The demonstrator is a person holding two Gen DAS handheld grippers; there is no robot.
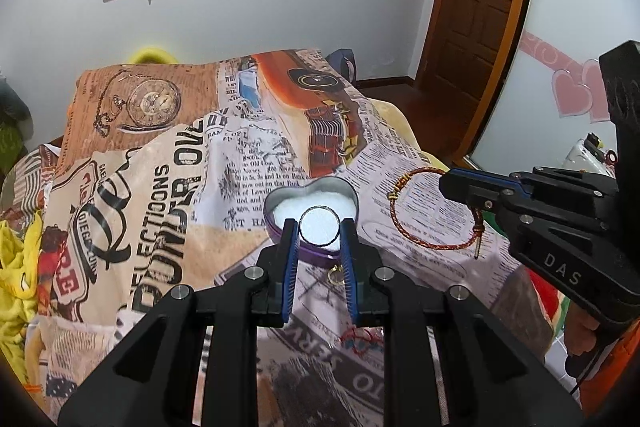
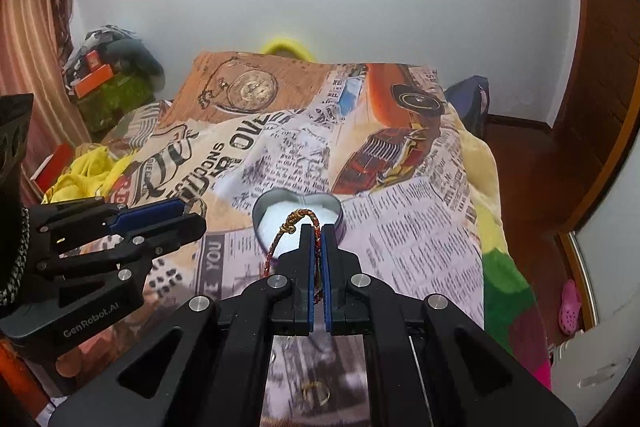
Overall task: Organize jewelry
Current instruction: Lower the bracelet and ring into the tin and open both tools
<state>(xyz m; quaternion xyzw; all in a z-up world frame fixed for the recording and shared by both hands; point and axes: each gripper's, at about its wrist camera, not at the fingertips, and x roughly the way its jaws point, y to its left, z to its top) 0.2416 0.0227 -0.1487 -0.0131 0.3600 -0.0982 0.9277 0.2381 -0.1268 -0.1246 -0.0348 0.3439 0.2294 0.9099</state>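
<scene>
Braided red cord (image 2: 316, 259) pinched by right hand-held gripper (image 2: 319, 227); left (image 1: 319, 227) grips round ring (image 1: 319, 223).

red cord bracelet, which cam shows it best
The left wrist view: the red cord bracelet hangs as a full open loop from the right gripper, gold clasp visible. In the right wrist view the bracelet is partly hidden, pinched between the shut pads, in front of the heart tin.

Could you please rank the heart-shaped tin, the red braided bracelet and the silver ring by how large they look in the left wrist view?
1. Red braided bracelet, the widest loop.
2. Heart-shaped tin, nearly alike; the gripper hides part of it.
3. Silver ring, clearly smallest, though nearest the camera.
</scene>
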